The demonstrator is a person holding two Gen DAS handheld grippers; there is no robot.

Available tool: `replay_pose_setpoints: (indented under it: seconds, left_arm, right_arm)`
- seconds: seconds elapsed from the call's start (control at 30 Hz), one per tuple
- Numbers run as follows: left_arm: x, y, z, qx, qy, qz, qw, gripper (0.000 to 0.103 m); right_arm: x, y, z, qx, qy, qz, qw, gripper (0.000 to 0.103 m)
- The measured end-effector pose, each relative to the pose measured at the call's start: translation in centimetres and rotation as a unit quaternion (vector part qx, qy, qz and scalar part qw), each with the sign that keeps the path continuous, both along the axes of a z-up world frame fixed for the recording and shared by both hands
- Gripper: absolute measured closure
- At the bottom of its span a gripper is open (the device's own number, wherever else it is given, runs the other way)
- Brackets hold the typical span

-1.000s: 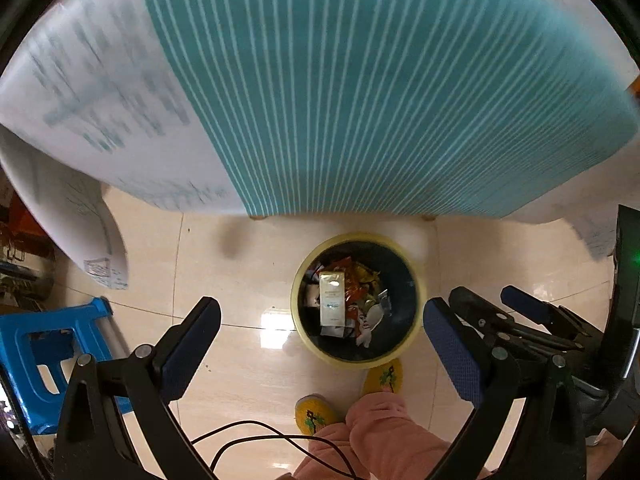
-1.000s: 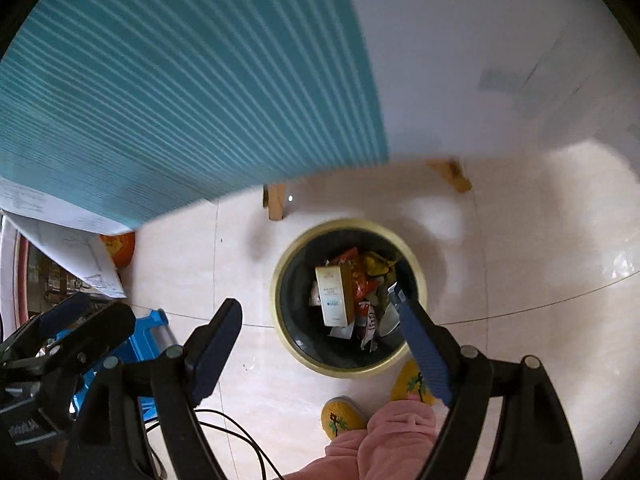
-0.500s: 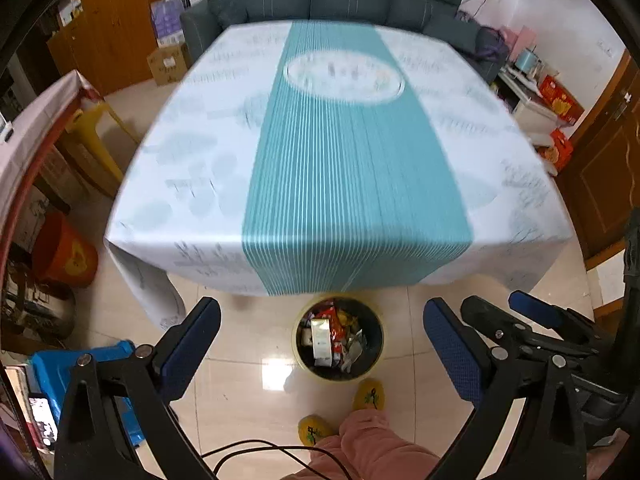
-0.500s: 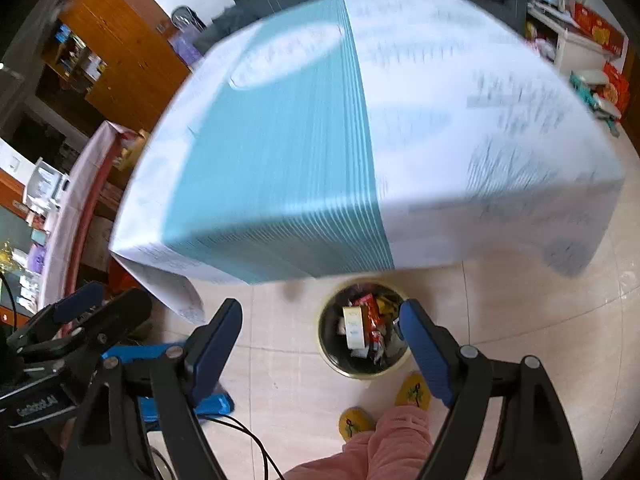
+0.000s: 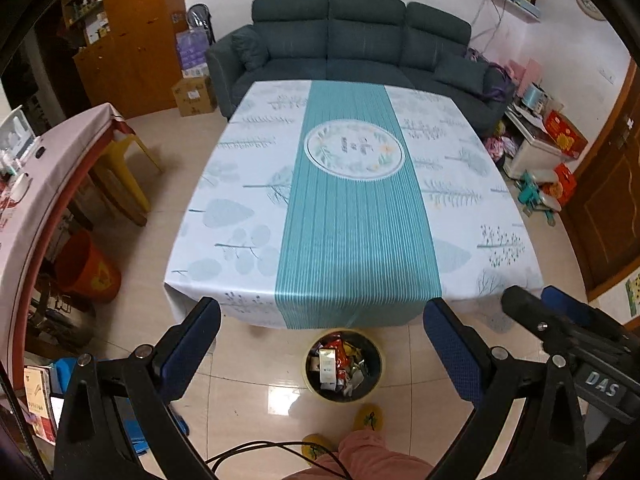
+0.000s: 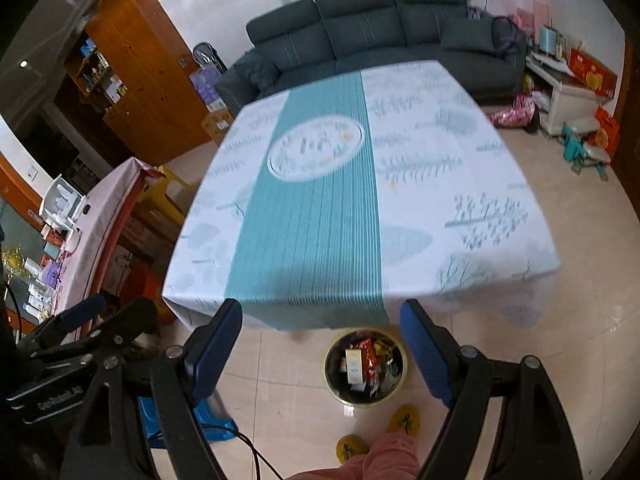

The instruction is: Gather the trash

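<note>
A round bin (image 5: 310, 380) (image 6: 334, 390) with a yellow rim stands on the tiled floor just in front of the table, filled with wrappers and a small white carton (image 5: 328, 363) (image 6: 353, 365). My left gripper (image 5: 322, 330) is held high above it, open and holding nothing. My right gripper (image 6: 322, 326) is equally high, open and holding nothing. Each gripper shows at the edge of the other's view. The table (image 5: 352, 216) (image 6: 360, 208) wears a white cloth with a teal striped runner, and I see no loose trash on it.
A person's pink trouser leg (image 5: 360, 454) and yellow slippers (image 6: 406, 420) are just below the bin. A dark sofa (image 5: 360, 44) stands behind the table. At left are a side table (image 5: 36, 184), an orange bucket (image 5: 86, 272), a blue stool (image 6: 208, 420) and a yellow chair (image 5: 128, 160).
Both grippers rose from close over the bin to high above it and tilted up, so the whole tabletop and the room came into view. Both stayed open.
</note>
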State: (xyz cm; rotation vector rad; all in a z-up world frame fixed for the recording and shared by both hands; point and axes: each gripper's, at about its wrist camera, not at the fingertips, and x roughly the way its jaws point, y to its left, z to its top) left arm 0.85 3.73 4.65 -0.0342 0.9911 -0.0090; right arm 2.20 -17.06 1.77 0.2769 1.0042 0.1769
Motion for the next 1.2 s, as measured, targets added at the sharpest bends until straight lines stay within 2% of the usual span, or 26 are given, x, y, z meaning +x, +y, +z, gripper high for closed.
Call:
replay_pose_setpoints:
  seconds: [0.13, 0.33, 0.8, 1.2]
  left_arm:
    - [-0.5, -0.3, 0.8, -0.003, -0.006, 0.007, 1.0, 0.003]
    - [-1.4, -0.9, 1.3, -0.004, -0.014, 0.011, 0.9998, 0.003]
    - [-2.2, -1.5, 1.8, 0.01, -0.031, 0.018, 0.9993, 0.003]
    - [-2.2, -1.3, 2.0, 0.019, -0.033, 0.022, 0.999, 0.003]
  right_arm:
    - [-0.4, 0.0, 2.0, -0.011, -0.024, 0.006, 1.0, 0.021]
    - [-1.3, 0.3, 3.4, -0.023, -0.042, 0.011, 0.999, 0.021]
    - [-2.4, 0.3, 4.7, -0.047, -0.073, 0.017, 0.996, 0.021]
    - [-2.6, 0.5, 4.8, -0.047, -0.076, 0.018, 0.996, 0.021]
